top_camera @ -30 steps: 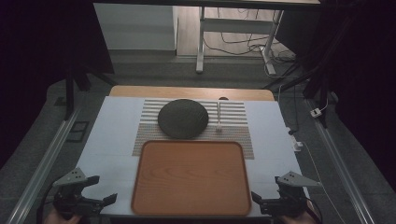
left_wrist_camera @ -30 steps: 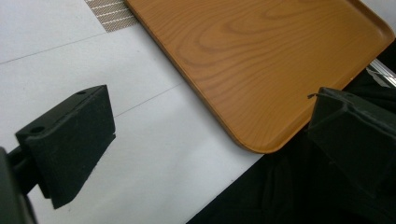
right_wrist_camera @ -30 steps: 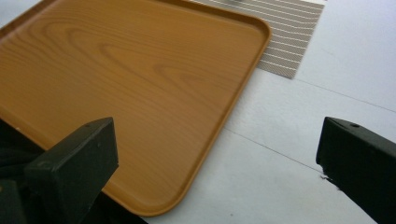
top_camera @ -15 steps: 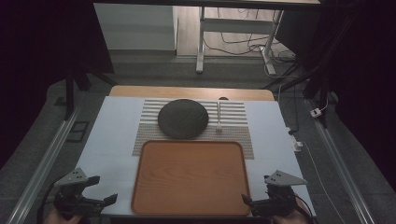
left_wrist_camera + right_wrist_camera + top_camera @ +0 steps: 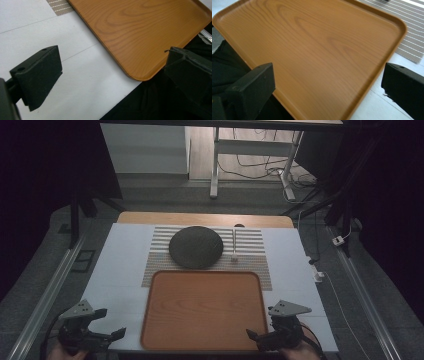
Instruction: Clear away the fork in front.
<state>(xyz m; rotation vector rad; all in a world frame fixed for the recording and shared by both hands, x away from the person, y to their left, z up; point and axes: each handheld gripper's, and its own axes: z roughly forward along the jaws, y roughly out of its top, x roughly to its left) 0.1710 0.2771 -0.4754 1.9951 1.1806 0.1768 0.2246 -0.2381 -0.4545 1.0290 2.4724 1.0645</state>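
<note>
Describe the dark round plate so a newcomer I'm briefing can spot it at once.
Start at the white table and find the striped mat at its far side. The dark round plate lies on that mat, just beyond the orange wooden tray. It is the one round, near-black thing; the slim pale utensil lies to its right.

Wooden tray point(image 5: 202, 307) lies flat; bare; at table's near edge.

Wooden tray point(image 5: 202, 310) on the white table point(image 5: 120, 265), between left gripper point(image 5: 107, 336) and right gripper point(image 5: 260, 338); dark round plate point(image 5: 195, 247) beyond on the striped mat point(image 5: 255, 262).
</note>
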